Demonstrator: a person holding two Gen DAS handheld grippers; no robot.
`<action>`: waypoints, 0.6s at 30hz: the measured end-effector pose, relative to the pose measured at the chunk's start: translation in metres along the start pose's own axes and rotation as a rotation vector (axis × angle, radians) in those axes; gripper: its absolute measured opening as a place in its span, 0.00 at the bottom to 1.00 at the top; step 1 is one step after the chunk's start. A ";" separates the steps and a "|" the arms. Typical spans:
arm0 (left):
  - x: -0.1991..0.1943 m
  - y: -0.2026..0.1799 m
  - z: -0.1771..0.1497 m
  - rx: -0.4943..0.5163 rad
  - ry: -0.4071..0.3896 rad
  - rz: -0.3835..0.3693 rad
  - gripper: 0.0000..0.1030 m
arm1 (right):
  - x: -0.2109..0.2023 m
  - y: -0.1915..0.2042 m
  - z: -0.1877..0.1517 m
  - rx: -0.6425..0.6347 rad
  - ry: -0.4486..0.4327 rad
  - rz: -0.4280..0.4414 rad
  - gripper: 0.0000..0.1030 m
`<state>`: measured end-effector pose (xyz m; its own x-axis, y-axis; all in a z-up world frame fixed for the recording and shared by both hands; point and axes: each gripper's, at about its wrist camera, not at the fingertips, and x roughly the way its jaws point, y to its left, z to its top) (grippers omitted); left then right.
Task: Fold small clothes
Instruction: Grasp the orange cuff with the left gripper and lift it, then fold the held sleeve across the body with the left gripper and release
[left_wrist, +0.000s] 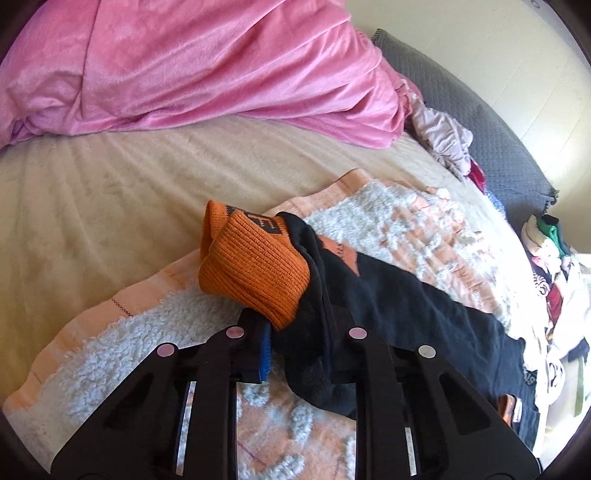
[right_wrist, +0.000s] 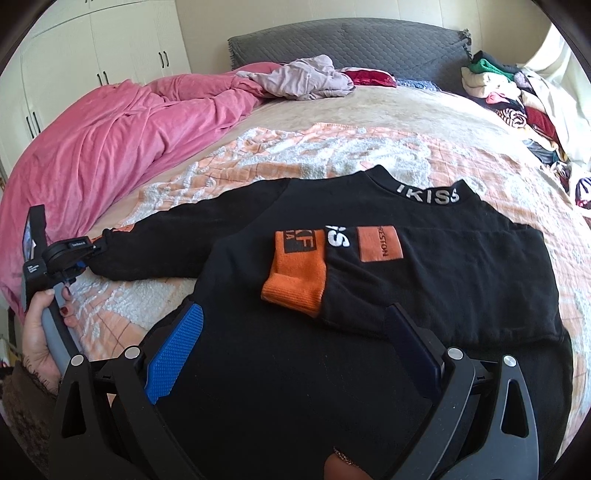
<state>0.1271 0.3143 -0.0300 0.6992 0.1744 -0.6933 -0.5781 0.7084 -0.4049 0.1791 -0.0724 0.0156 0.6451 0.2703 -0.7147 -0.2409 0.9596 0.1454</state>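
A black sweater (right_wrist: 332, 206) with orange cuffs and white lettering at the neck lies flat on a peach and white blanket (right_wrist: 258, 147). One sleeve is folded across its body, ending in an orange cuff (right_wrist: 295, 288). My right gripper (right_wrist: 295, 347) hangs open just above the sweater's lower part, and its blue pads (right_wrist: 177, 350) grip nothing. The other sleeve (left_wrist: 406, 295) stretches out to the left. My left gripper (left_wrist: 295, 325) is shut on that sleeve just behind its orange cuff (left_wrist: 255, 273). In the right wrist view a hand (right_wrist: 37, 332) holds the left gripper (right_wrist: 92, 258) at the sleeve's end.
A crumpled pink blanket (right_wrist: 110, 140) fills the bed's left side. A lilac garment (right_wrist: 303, 77) and a red item (right_wrist: 369, 78) lie near the grey headboard cushion (right_wrist: 351, 40). A pile of mixed clothes (right_wrist: 509, 99) sits at the far right. White wardrobe doors (right_wrist: 92, 48) stand behind.
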 end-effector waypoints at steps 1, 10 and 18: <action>-0.004 -0.002 0.001 0.004 -0.010 -0.016 0.12 | -0.001 -0.002 -0.002 0.014 0.001 -0.002 0.95; -0.053 -0.041 -0.001 0.107 -0.119 -0.203 0.11 | -0.013 -0.023 -0.024 0.103 -0.028 -0.048 0.95; -0.075 -0.087 -0.014 0.207 -0.099 -0.337 0.11 | -0.022 -0.057 -0.040 0.208 -0.024 -0.087 0.95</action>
<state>0.1193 0.2302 0.0485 0.8782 -0.0335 -0.4771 -0.2196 0.8580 -0.4644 0.1491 -0.1361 -0.0045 0.6748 0.1850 -0.7145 -0.0307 0.9743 0.2233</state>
